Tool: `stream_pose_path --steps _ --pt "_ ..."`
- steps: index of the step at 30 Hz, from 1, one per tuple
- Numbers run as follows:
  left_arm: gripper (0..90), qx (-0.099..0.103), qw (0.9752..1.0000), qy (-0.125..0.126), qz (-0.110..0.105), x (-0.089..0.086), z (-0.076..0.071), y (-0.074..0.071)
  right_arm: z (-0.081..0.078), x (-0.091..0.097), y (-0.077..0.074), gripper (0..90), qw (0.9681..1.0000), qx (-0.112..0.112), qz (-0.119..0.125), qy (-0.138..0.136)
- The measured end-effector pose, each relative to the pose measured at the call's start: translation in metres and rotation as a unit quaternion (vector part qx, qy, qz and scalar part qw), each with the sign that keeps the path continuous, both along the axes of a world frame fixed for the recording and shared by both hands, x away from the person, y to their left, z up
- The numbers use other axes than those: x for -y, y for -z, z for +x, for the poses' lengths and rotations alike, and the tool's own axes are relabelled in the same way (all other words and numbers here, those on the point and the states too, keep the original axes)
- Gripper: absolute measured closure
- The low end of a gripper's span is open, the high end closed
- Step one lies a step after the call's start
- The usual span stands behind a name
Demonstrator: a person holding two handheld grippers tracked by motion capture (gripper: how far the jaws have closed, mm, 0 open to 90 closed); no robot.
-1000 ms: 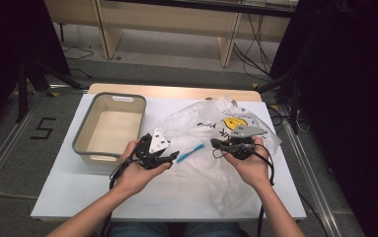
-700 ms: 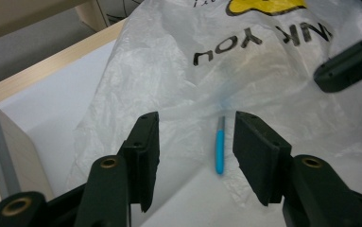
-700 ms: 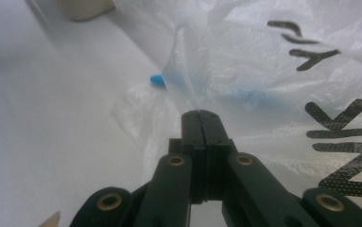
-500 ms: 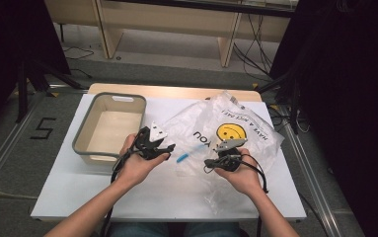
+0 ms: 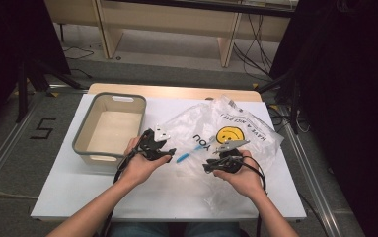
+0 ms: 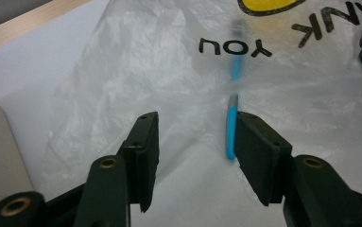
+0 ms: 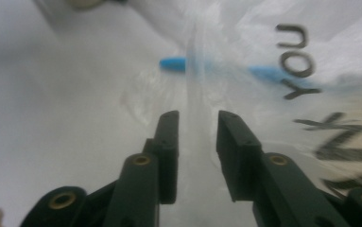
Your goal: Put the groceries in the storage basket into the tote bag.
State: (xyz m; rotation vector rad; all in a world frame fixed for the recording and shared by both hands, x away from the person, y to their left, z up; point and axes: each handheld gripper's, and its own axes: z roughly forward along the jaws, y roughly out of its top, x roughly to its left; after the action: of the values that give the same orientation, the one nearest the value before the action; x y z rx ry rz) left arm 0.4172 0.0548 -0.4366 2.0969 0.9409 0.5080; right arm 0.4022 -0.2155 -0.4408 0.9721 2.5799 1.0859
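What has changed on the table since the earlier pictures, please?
The right gripper came down with the plastic bag, and its fingers have just been opening, a fold of bag between them. The bag now lies lower and flatter. The left gripper stays open near the blue pen. The basket hasn't moved.

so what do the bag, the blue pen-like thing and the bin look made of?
Bag: thin plastic film, glossy and translucent; it crinkles, and the table shows through it.
Blue pen-like thing: probably smooth moulded plastic with a greyish tip; it lies half under the film, so not certain.
Bin: likely rigid plastic, matte, grey rim with cream walls and a cut-out handle.
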Motion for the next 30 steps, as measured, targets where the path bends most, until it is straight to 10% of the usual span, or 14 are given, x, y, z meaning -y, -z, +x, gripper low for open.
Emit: stream_pose_path --steps 10,30 --pt "49.1 -0.006 0.9999 0.009 0.000 -0.005 -0.005 0.007 -0.005 0.050 -0.023 55.0 0.9933 0.042 0.037 0.101" --pt "42.7 -0.013 0.9998 0.011 -0.004 -0.010 -0.016 0.013 -0.021 0.082 -0.009 52.3 0.9909 0.018 0.012 0.133"
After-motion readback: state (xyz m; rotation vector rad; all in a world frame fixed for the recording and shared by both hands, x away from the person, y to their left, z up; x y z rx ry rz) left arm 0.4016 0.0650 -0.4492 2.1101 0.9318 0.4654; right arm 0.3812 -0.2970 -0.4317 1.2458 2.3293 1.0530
